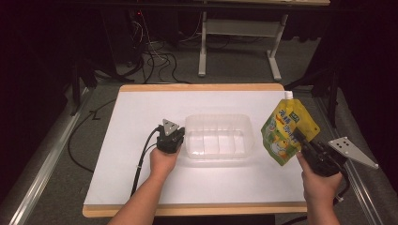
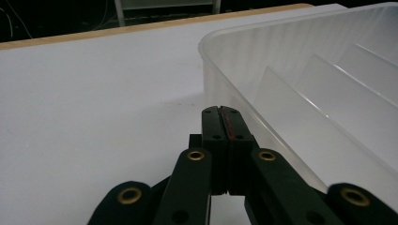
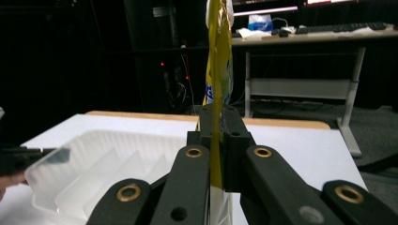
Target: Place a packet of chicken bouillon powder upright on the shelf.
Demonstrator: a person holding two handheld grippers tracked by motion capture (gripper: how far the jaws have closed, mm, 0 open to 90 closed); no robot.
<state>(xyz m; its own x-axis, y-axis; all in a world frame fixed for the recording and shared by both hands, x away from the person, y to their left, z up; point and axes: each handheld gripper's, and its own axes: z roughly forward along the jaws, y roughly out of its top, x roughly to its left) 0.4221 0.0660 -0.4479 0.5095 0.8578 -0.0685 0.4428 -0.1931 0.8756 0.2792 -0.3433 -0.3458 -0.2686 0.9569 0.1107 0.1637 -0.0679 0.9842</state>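
High view: ribbed translucent tray (image 1: pixel 217 123), glossy pouch (image 1: pixel 287 131).

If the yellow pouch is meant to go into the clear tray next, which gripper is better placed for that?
Right. The right gripper is already shut on the yellow pouch, held above the table beside the clear tray. The left gripper is shut on nothing, at the tray's left wall, likely bracing it.

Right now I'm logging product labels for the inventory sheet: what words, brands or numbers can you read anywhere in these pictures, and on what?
Yellow pouch, held up in the right claw: blue characters on its upper front, too small and blurred to read; a cartoon picture sits below them.
Clear plastic container: no text visible.
Left claw: no markings legible.
Background desk items: too blurred to read.
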